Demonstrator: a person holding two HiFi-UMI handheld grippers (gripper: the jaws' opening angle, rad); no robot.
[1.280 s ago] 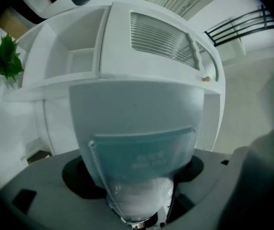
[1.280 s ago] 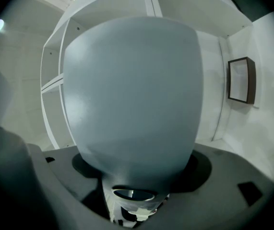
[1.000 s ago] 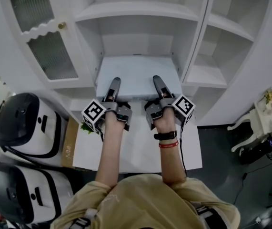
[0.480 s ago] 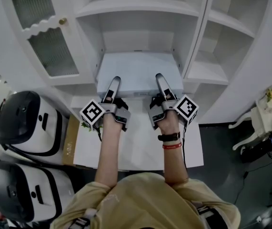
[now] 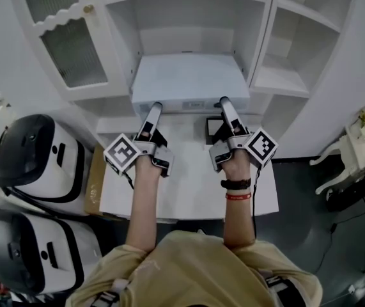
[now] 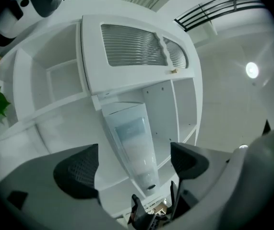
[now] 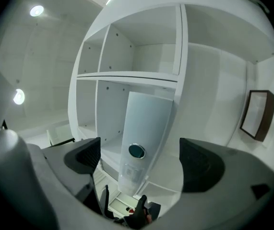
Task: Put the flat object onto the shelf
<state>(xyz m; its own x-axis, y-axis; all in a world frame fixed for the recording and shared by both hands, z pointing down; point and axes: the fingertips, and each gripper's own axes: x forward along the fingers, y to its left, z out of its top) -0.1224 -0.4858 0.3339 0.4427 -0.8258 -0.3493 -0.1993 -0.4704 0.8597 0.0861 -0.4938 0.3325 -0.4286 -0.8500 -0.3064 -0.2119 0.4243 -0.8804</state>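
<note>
While L gripper (image 5: pixel 155 109) & R gripper (image 5: pixel 225 105) gape, flat obj (image 5: pixel 190 78) sits on shelf (image 5: pixel 262 37).

Flat object (image 5: pixel 190 80) in middle bay of cabinet (image 5: pixel 122 38), table (image 5: pixel 188 196) before it, left tool (image 5: pixel 155 109) and right tool (image 5: pixel 224 102) above table's far edge

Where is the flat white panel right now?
In the head view, the flat white panel lies in the centre bay of the cabinet, its near edge by the tips of the open left tool and right tool.
</note>
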